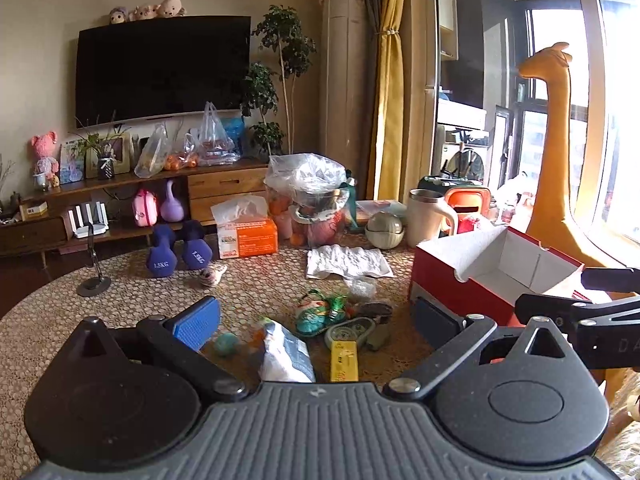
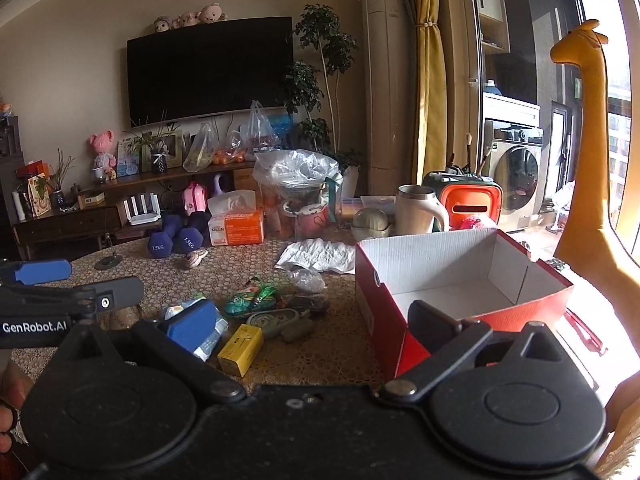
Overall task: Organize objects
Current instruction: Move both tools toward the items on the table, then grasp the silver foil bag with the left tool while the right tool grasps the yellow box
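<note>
Clearly, nothing has been picked up yet: the jaws of the left gripper and of the right gripper are spread wide, and nothing is held between them. The small items, among them a yellow box, a white pouch and a teal ball, are seen in the lower centre of both views, on the table. The red box stands open at the right of them, and its inside seems bare. The first grasp is judged to be in hand. For the next move, one gripper should be lowered over a single item and closed on it.
</note>
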Demonstrator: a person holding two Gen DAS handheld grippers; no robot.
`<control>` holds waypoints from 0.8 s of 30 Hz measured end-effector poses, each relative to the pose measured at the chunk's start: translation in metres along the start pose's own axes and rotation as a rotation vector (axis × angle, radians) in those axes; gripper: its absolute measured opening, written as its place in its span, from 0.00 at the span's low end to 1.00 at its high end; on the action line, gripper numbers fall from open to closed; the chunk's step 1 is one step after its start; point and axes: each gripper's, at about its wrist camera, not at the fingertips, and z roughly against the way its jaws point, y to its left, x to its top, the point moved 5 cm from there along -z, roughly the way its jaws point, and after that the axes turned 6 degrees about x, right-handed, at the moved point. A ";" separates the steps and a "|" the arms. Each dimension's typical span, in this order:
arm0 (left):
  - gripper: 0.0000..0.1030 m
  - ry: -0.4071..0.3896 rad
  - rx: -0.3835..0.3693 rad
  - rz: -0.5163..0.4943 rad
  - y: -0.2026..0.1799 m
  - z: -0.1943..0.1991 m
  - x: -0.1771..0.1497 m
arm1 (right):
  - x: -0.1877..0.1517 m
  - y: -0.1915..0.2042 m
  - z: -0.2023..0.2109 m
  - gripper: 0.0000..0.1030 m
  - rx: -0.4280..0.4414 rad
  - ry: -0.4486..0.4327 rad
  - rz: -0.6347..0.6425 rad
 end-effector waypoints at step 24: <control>0.99 0.334 0.273 0.054 0.121 -0.150 -0.069 | -0.026 0.038 -0.157 0.80 0.124 0.256 0.203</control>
